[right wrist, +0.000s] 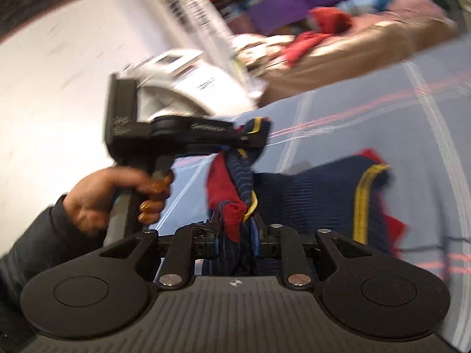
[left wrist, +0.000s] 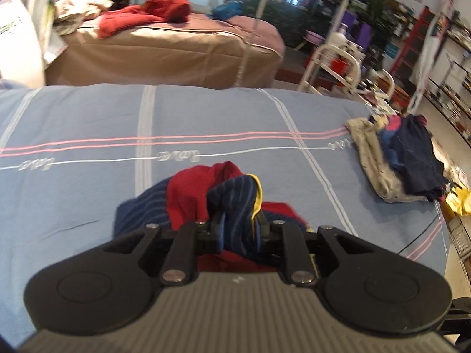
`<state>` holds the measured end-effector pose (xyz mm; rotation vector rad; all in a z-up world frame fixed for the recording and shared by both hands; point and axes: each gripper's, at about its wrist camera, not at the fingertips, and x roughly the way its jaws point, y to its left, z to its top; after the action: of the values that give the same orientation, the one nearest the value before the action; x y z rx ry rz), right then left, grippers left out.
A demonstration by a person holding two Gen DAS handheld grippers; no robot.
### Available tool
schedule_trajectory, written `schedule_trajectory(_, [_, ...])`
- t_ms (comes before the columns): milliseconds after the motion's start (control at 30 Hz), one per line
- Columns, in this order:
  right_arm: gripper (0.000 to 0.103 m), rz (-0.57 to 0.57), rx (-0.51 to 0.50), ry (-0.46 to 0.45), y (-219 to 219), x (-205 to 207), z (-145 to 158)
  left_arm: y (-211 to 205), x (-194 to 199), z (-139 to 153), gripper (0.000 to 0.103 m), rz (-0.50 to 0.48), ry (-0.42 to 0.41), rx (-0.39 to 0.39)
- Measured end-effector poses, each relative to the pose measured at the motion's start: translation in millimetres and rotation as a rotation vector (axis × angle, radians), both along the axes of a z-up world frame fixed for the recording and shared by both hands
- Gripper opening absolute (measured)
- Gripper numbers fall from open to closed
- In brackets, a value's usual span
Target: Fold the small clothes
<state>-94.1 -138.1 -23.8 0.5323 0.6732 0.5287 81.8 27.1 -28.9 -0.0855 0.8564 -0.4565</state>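
Navy-red garment [left wrist: 235, 203] | both grippers clamped on it | clothes pile [left wrist: 403, 161] far right

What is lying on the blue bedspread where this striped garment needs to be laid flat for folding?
Nothing visible: the blue bedspread is bare around the striped garment, which both the left gripper and the right gripper grip. The pile of clothes sits off near the far corner, apart from it.

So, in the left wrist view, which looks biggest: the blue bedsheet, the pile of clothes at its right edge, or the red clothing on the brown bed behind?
1. Blue bedsheet.
2. Pile of clothes.
3. Red clothing; it's farther away, so that ranking is unsure.
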Motion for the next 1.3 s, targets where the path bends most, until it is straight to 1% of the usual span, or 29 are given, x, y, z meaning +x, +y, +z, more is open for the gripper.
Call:
schedule_trajectory(67, [0.034,-0.084,0.009,0.036,-21.5,-4.6,-10.1,-35.6,1.1,-9.4,0.018,-0.033,0.007,0.015])
schedule_trajectory(133, [0.034,-0.130,0.006,0.055,-30.7,-10.8,-20.6,-65.1,-1.3,-22.5,0.018,-0.052,0.010,0.049])
schedule_trajectory(200, [0.034,-0.167,0.022,0.090,-37.5,-15.9,-29.6,-85.4,-3.7,-34.9,0.023,-0.045,0.017,0.078])
schedule_trajectory(233, [0.034,-0.180,0.031,0.108,-40.4,-17.5,-38.2,-93.1,-4.5,-40.3,0.032,-0.038,0.023,0.101])
schedule_trajectory(267, [0.034,-0.194,0.025,0.123,-44.6,-18.2,-43.2,-100.6,-6.5,-44.6,0.043,-0.038,0.018,0.123])
schedule_trajectory(300, [0.035,-0.211,0.018,0.143,-46.0,-18.5,-50.2,-107.4,-9.7,-46.5,0.050,-0.048,-0.003,0.140])
schedule_trajectory(333, [0.035,-0.224,0.014,0.167,-45.5,-16.8,-58.6,-113.3,-13.4,-47.4,0.065,-0.055,-0.025,0.158])
schedule_trajectory(367, [0.035,-0.240,0.012,0.185,-47.3,-19.2,-64.4,-117.3,-16.9,-47.1,0.076,-0.060,-0.044,0.178])
schedule_trajectory(400, [0.035,-0.252,0.009,0.203,-48.9,-19.8,-70.5,-120.8,-21.5,-46.1,0.080,-0.062,-0.068,0.193])
schedule_trajectory(433, [0.035,-0.255,0.001,0.215,-52.4,-26.1,-72.8,-122.2,-25.4,-43.6,0.089,-0.063,-0.096,0.205])
schedule_trajectory(467, [0.043,-0.263,-0.012,0.221,-53.1,-25.7,-74.8,-123.2,-30.0,-40.8,0.095,-0.065,-0.126,0.211])
schedule_trajectory(500, [0.050,-0.282,-0.024,0.224,-54.9,-28.6,-75.6,-122.7,-34.4,-36.6,0.096,-0.068,-0.153,0.217])
schedule_trajectory(533, [0.052,-0.293,-0.037,0.224,-56.9,-31.0,-74.1,-120.9,-37.5,-30.4,0.099,-0.071,-0.174,0.224])
schedule_trajectory(600, [0.059,-0.294,-0.081,0.210,-58.3,-34.4,-69.1,-116.8,-43.4,-20.1,0.101,-0.072,-0.207,0.235])
schedule_trajectory(667, [0.067,-0.310,-0.120,0.186,-60.4,-40.3,-60.3,-111.8,-47.6,-11.2,0.102,-0.074,-0.222,0.246])
schedule_trajectory(767, [0.067,-0.316,-0.188,0.108,-57.9,-39.5,-48.0,-100.5,-54.0,-1.8,0.103,-0.056,-0.237,0.269])
schedule_trajectory(867, [0.067,-0.286,-0.216,0.006,-50.7,-37.2,-30.5,-80.4,-62.3,2.4,0.103,-0.031,-0.250,0.312])
schedule_trajectory(933, [0.071,-0.250,-0.236,-0.061,-42.2,-33.5,-20.7,-60.8,-68.6,1.0,0.103,0.004,-0.252,0.334])
schedule_trajectory(967, [0.075,-0.213,-0.236,-0.082,-37.1,-30.4,-17.8,-48.0,-71.0,-0.8,0.103,0.030,-0.242,0.335])
schedule_trajectory(1000, [0.082,-0.175,-0.235,-0.090,-31.9,-27.0,-16.8,-35.1,-72.4,-3.4,0.103,0.060,-0.224,0.331])
schedule_trajectory(1033, [0.084,-0.131,-0.237,-0.092,-25.7,-22.3,-17.3,-21.4,-73.7,-7.1,0.103,0.093,-0.201,0.323])
schedule_trajectory(1100, [0.084,-0.073,-0.260,-0.094,-14.6,-16.3,-21.6,5.8,-76.5,-16.2,0.103,0.158,-0.152,0.302])
schedule_trajectory(1167, [0.084,-0.025,-0.292,-0.076,-2.2,-9.1,-26.9,28.6,-79.4,-26.5,0.103,0.207,-0.107,0.289])
schedule_trajectory(1233, [0.084,0.000,-0.304,-0.057,3.7,-5.4,-34.6,42.3,-83.8,-36.5,0.101,0.225,-0.086,0.274])
schedule_trajectory(1300, [0.084,0.019,-0.320,-0.027,7.2,-1.7,-43.7,46.7,-86.7,-46.7,0.099,0.209,-0.073,0.259])
